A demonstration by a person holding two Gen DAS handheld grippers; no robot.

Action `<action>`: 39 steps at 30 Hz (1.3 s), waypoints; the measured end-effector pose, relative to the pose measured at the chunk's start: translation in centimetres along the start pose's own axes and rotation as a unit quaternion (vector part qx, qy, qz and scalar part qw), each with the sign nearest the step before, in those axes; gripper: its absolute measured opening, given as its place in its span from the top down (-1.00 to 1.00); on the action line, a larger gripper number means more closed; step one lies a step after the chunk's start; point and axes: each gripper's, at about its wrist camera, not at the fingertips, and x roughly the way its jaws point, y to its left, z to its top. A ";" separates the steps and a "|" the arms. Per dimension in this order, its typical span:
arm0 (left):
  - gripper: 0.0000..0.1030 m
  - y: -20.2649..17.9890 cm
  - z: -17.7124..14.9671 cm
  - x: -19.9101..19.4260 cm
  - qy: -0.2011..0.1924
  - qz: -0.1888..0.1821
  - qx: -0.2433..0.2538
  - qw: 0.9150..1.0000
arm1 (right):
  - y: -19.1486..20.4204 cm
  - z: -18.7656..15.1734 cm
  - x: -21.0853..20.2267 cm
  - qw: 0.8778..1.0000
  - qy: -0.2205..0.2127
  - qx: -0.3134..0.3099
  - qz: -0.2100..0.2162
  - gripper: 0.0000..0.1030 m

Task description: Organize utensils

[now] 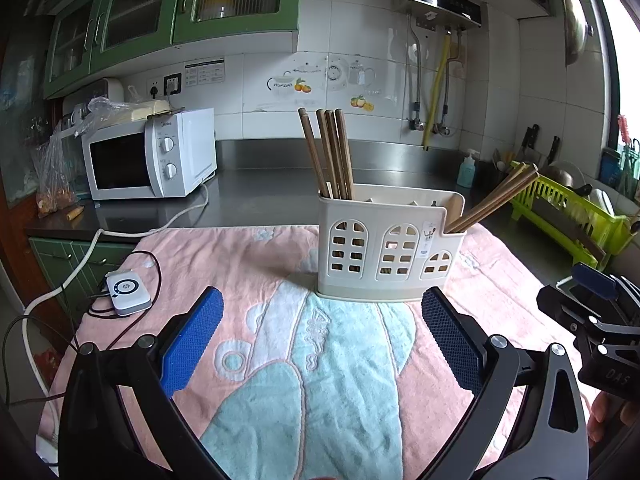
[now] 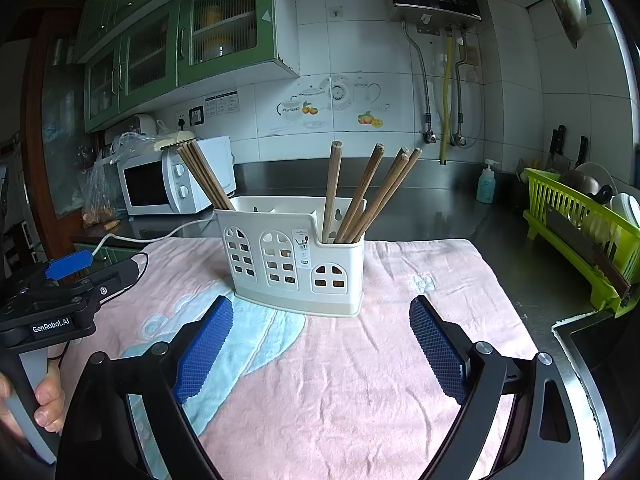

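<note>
- A cream utensil holder (image 1: 390, 248) with arched window cut-outs stood upright on a pink and blue towel (image 1: 304, 360) that covered the worktop (image 1: 264, 196).
- One bunch of wooden chopsticks (image 1: 330, 152) stood in the holder's left compartment; a second bunch (image 1: 494, 202) leaned out to the right from the right compartment.
- The left gripper (image 1: 322, 340) was spread wide and held nothing; the holder stood just beyond its fingertips, slightly right of centre.
- The right gripper (image 2: 320, 344) was likewise spread and empty, with the holder ahead and slightly left.
- Only the left wrist view showed a small white device (image 1: 129, 292) with cables at the towel's left edge.
- Only the right wrist view showed a hand (image 2: 44, 400) on the left gripper's handle, and a sink (image 2: 600, 344) at near right.
- Both views showed a white microwave (image 1: 152, 154) at far left and a green dish rack (image 1: 568, 216) at right.
</note>
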 end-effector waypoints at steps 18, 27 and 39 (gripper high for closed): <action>-0.91 -0.1 0.1 -0.1 0.000 0.003 0.011 1.000 | -0.1 -0.1 0.1 1.000 0.001 -0.002 -0.002 -0.80; -0.91 -0.1 0.0 0.1 0.003 0.007 0.010 1.000 | -0.1 -0.2 0.1 1.000 0.002 -0.001 -0.004 -0.83; -0.91 -0.1 -0.2 0.4 0.005 0.009 0.012 1.000 | -0.1 -0.2 0.1 1.000 0.004 -0.002 -0.004 -0.86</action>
